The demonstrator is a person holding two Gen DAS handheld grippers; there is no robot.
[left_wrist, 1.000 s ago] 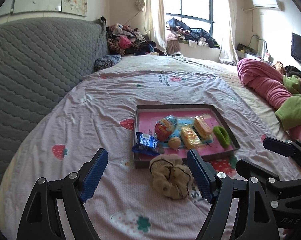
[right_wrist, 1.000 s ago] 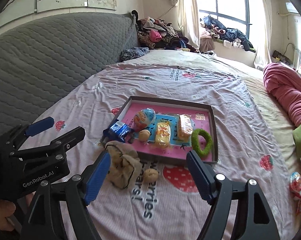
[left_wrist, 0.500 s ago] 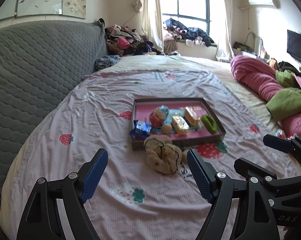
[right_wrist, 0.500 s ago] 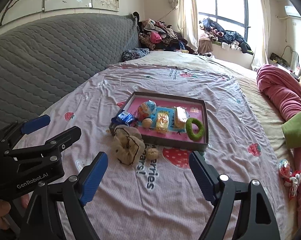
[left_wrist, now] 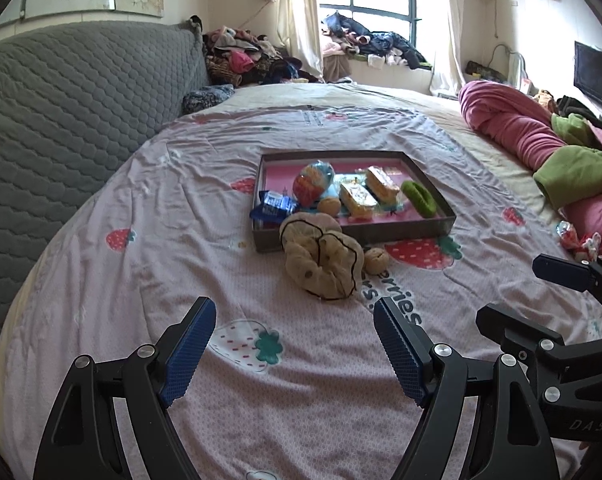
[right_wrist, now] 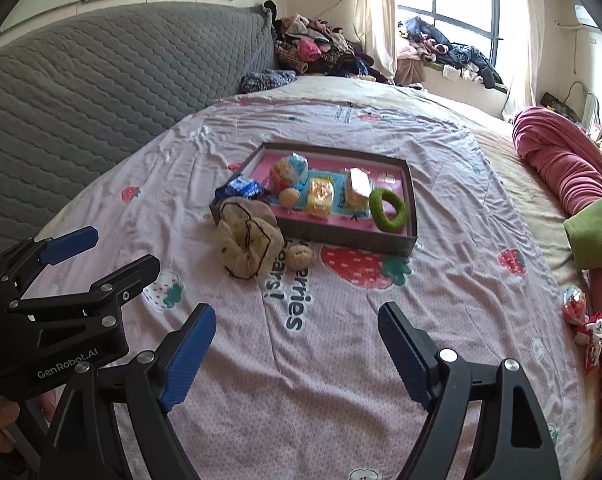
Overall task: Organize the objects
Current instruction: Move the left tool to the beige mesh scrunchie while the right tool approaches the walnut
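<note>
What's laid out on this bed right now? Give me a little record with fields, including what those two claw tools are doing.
surface: bed sheet with strawberry print
tray: holds snack packets and a green ring
outside tray: beige scrunchie against its near wall, small round cookie beside it
half out: blue packet over the tray's left corner
left gripper: open, empty
right gripper: open, empty

Bare sheet lies open between my jaws and the tray [left_wrist: 353, 236]. The beige scrunchie [left_wrist: 321, 260] and a small ball [left_wrist: 376, 260] block the tray's near wall. My right gripper [left_wrist: 557, 292] crowds the right flank; the grey headboard [left_wrist: 61, 120] bounds the left, pink bedding [right_wrist: 557, 160] the right.
</note>
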